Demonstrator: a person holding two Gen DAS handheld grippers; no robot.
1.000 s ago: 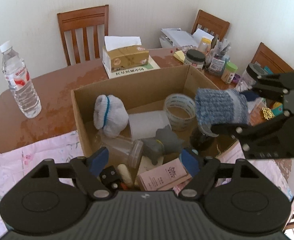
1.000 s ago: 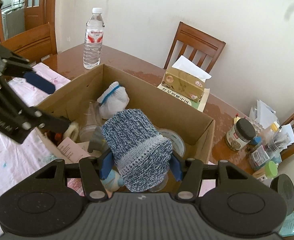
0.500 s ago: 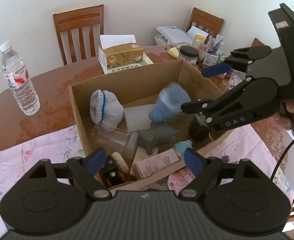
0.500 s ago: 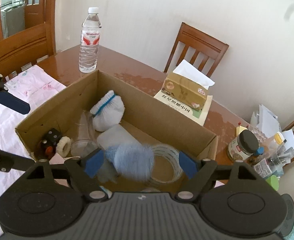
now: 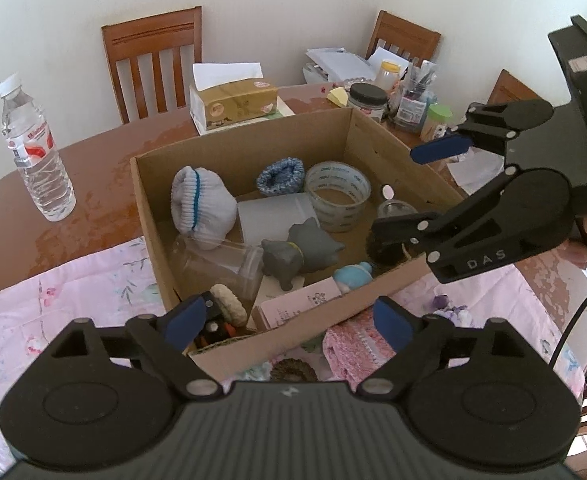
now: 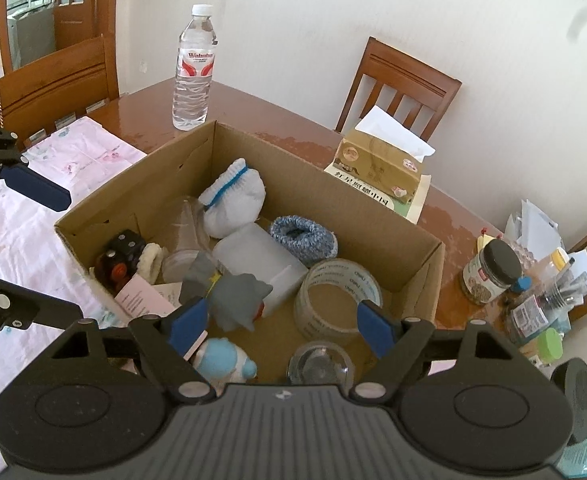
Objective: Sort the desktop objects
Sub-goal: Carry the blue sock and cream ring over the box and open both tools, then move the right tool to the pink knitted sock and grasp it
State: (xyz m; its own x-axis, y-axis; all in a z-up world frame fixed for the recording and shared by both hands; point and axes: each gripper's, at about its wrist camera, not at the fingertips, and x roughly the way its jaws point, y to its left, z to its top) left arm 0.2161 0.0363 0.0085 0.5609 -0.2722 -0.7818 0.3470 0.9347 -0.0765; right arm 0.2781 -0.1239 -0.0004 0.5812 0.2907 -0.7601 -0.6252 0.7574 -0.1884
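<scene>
Two views are looking into the cardboard box (image 6: 413, 280); only the left wrist's is showing the right gripper (image 5: 409, 192) from outside, gaping, empty. The left gripper (image 5: 289, 318) is widening, empty. The blue knitted sock (image 6: 303, 238), clamped earlier, is now lying inside beside the tape roll (image 6: 339, 300).

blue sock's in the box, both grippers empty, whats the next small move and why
Probably lower the left gripper toward the pink knit piece on the cloth just outside the box. Its jaws are opening with nothing between them, and that item is unsorted and nearest.
</scene>
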